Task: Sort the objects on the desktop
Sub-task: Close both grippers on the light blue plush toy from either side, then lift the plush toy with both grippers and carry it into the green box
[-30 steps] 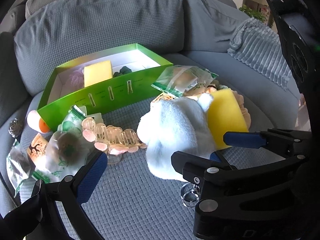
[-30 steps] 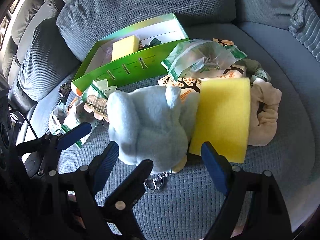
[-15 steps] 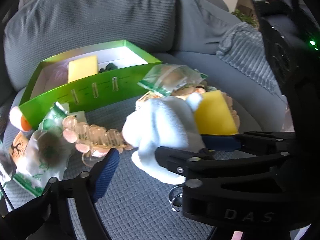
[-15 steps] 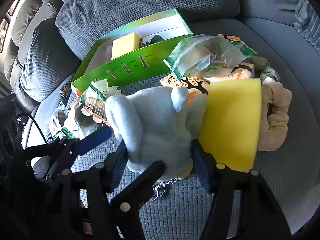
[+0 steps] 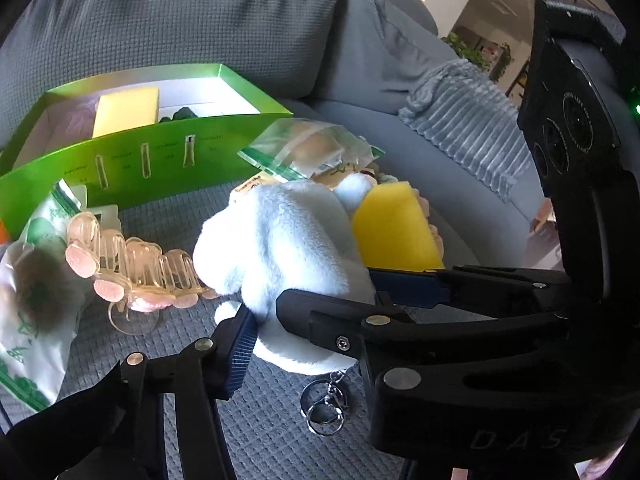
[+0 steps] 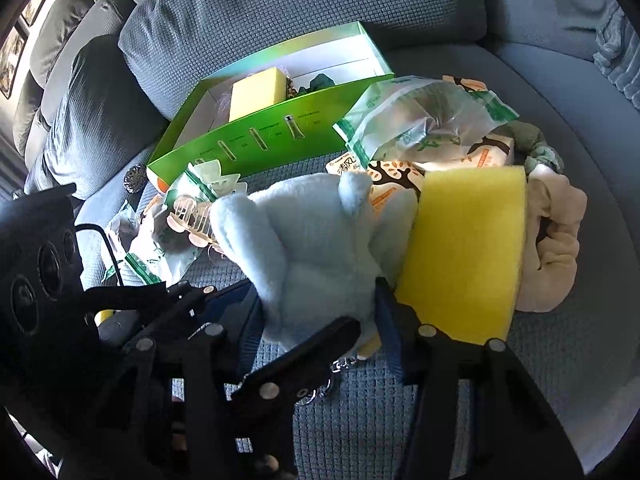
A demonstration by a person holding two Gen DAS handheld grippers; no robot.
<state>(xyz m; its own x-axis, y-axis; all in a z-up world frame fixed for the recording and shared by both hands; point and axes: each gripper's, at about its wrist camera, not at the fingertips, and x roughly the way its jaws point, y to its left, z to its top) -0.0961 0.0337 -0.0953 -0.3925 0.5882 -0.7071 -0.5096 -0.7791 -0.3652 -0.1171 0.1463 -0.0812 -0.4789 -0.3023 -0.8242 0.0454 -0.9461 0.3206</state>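
Both tools are on the same pale blue plush toy [image 6: 320,240], which lies on the grey sofa seat [image 6: 400,420] in front of the green box [image 6: 256,140].

Right tool [image 6: 316,312]: jaws have just been closing w/ the plush between them; blue pads now press its lower sides, fur bulging over them. Left tool [image 5: 312,304]: jaws also just been closing; near blue pad is against the plush's underside, but the far finger is hidden behind the right tool's black frame, so can't tell if it pinches.

Plush: soft, fuzzy, rounded, small ear sticking up; metal keyring & clasp [image 5: 324,404] hang off its base. Just beside it on the right, touching, a yellow foam sponge [image 6: 464,248], blocky w/ fine pores. Behind that a cream fabric scrunchie [image 6: 556,240], crinkly clear zip bags w/ green trim [image 6: 424,116]. On the left, a translucent pink plastic hair claw [image 5: 132,268], ribbed teeth.

Box is glossy card, white inside, holding a 2nd yellow sponge [image 6: 256,92] & a dark green item, too small to make out. Left-edge packets are blurred & cut off.
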